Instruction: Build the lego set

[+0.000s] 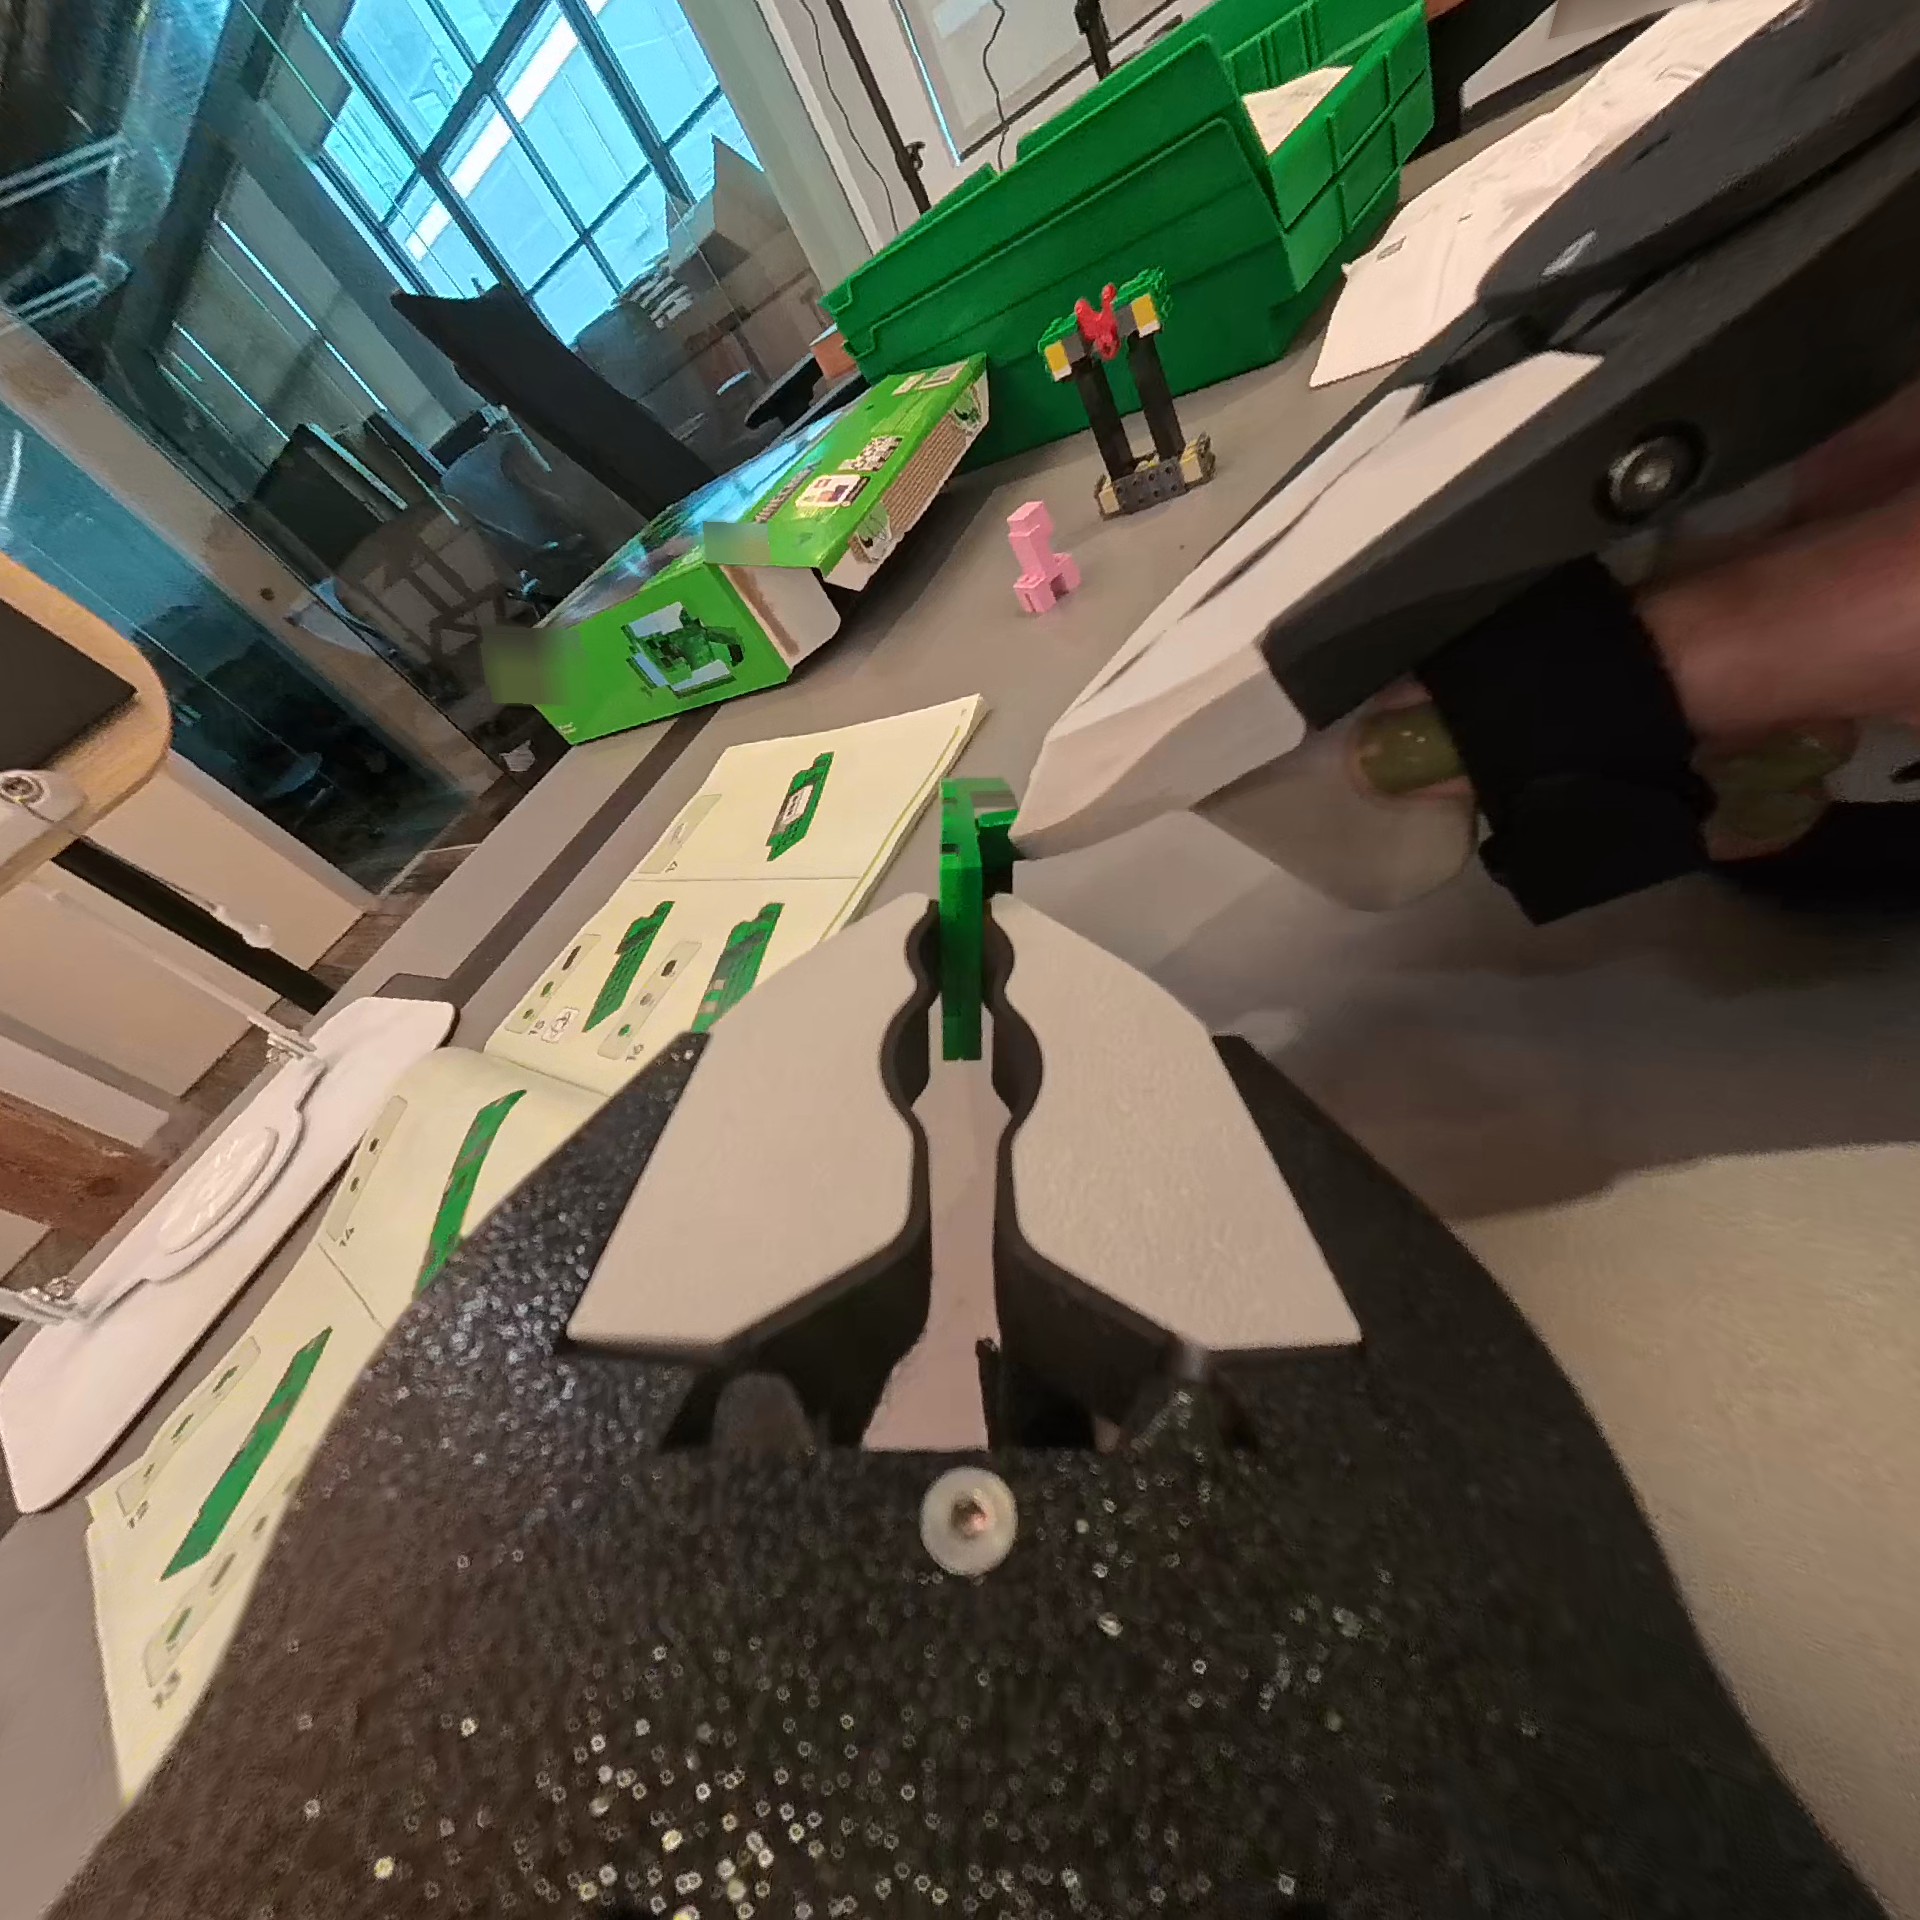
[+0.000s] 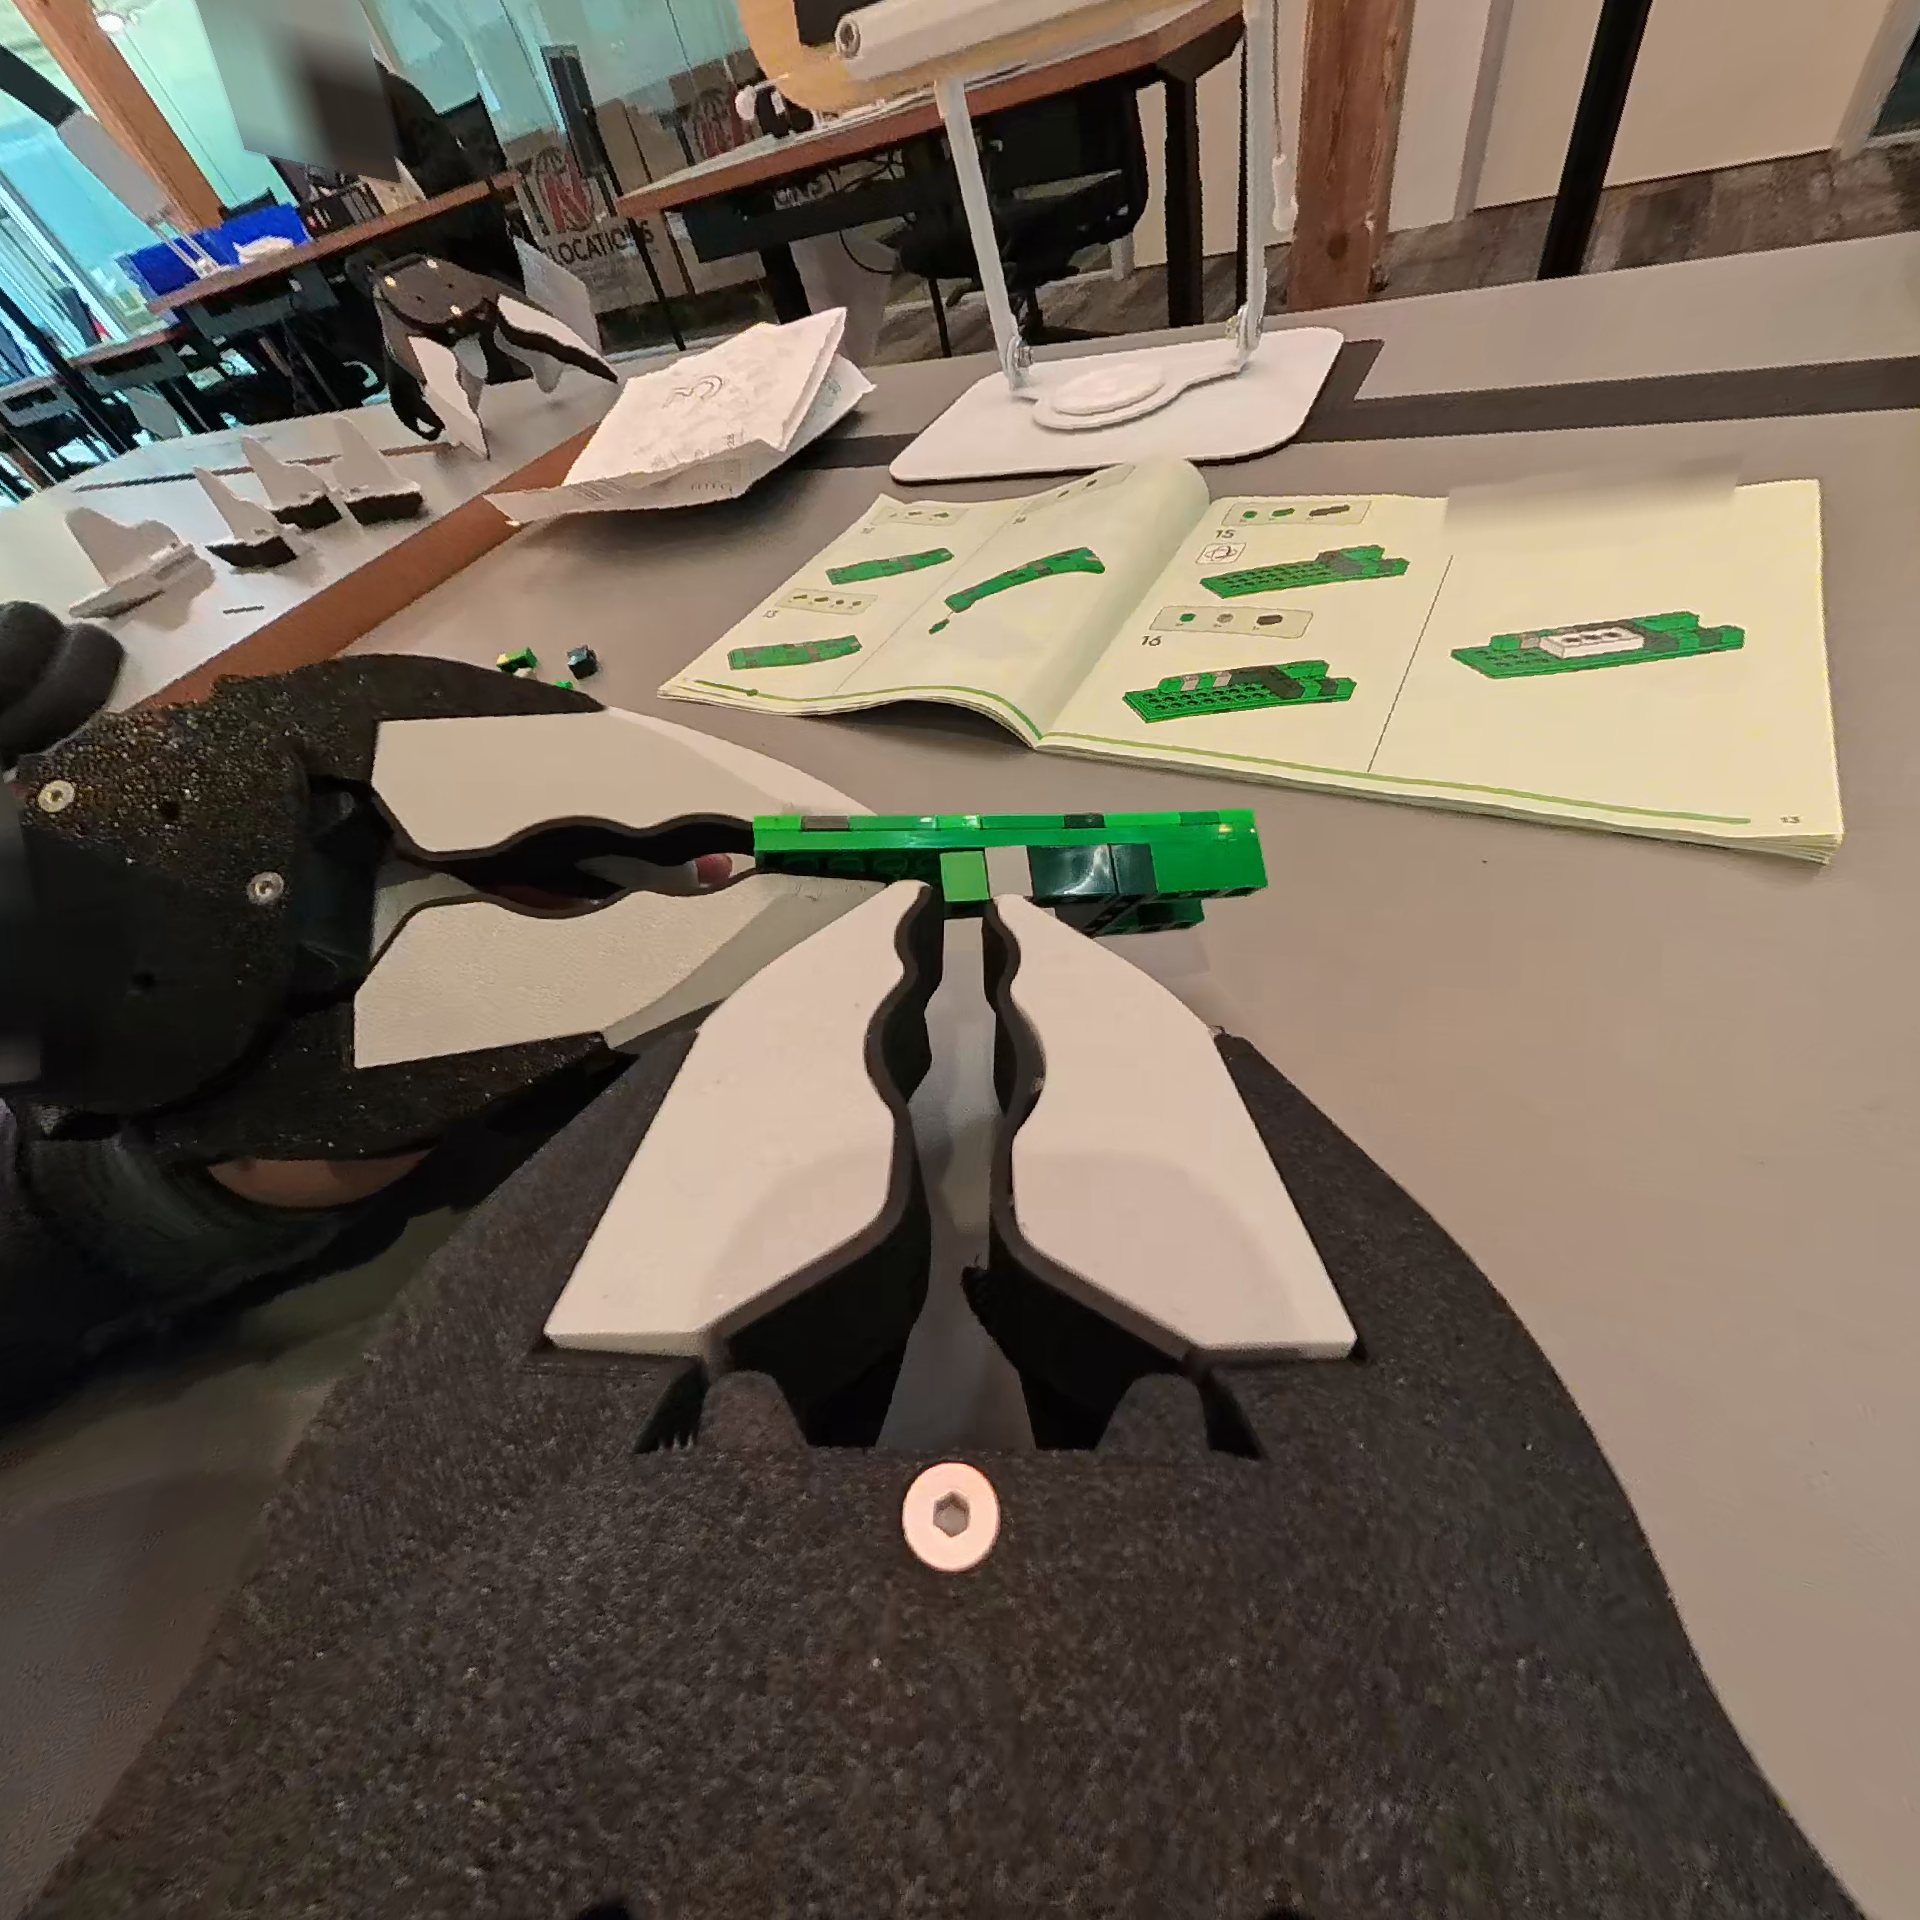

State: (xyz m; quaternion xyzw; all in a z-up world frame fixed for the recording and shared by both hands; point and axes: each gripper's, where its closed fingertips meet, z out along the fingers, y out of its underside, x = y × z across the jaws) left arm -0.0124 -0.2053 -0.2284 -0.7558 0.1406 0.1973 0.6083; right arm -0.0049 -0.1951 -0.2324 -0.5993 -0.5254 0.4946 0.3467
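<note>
A flat green lego assembly [image 2: 1008, 847] with dark green and grey bricks is held in the air above the grey table [image 2: 1558, 1143]. My left gripper [image 1: 961, 935] is shut on one end of it; the assembly shows edge-on [image 1: 966, 935] between its fingers. In the right wrist view the left gripper [image 2: 743, 860] comes in from the left. My right gripper [image 2: 961, 904] has its tips pinched on the assembly's near side, at a small light green brick. In the left wrist view the right gripper [image 1: 1023, 836] reaches in from the right and touches the assembly's top end.
An open instruction booklet [image 2: 1247, 644] lies behind the assembly, with a white lamp base [image 2: 1122, 405] beyond it. A few loose small bricks [image 2: 540, 660] lie to the left. A green box [image 1: 727, 582], green bins [image 1: 1143, 208], a pink figure [image 1: 1039, 556] and a black pillar build [image 1: 1132, 405] stand farther off. My two grippers' fingertips are within a few centimetres of each other.
</note>
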